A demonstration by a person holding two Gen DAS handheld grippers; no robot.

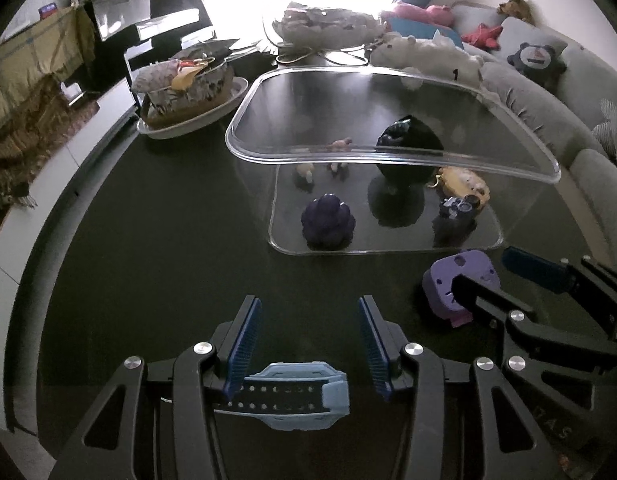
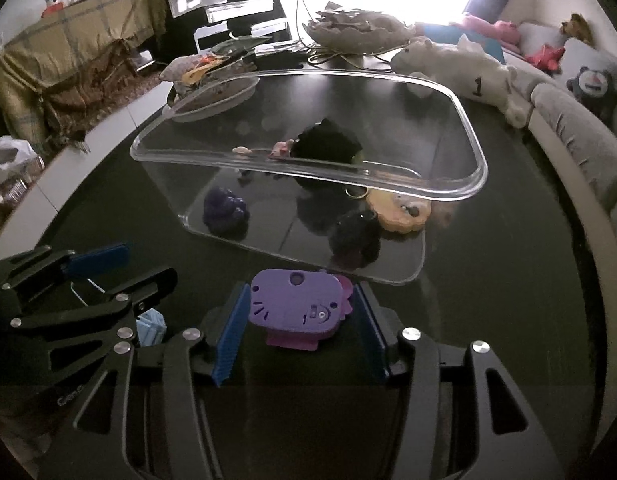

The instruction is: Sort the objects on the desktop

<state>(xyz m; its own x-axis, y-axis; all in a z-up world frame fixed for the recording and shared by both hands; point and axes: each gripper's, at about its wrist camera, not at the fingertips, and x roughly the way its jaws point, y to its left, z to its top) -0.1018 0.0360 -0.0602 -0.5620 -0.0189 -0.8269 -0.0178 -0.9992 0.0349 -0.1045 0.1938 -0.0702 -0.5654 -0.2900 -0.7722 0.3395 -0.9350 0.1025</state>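
Purple toy (image 2: 298, 308) sits on the table between the right gripper's (image 2: 300, 334) spread fingers, probably ungrasped, before the clear bin (image 2: 474, 156); left gripper (image 1: 310, 348) gapes around a blue watch (image 1: 292, 396).

Each camera sits low behind its own fingers and looks forward over the dark table (image 1: 148, 240), close to the surface. The left view faces the clear box (image 1: 388, 152) from the left side, and the right view looks at the same clear box (image 2: 308, 160) from more to the right. Both views share the box, the white plush toy (image 1: 428, 54) and the grey sofa (image 2: 568, 128) behind.
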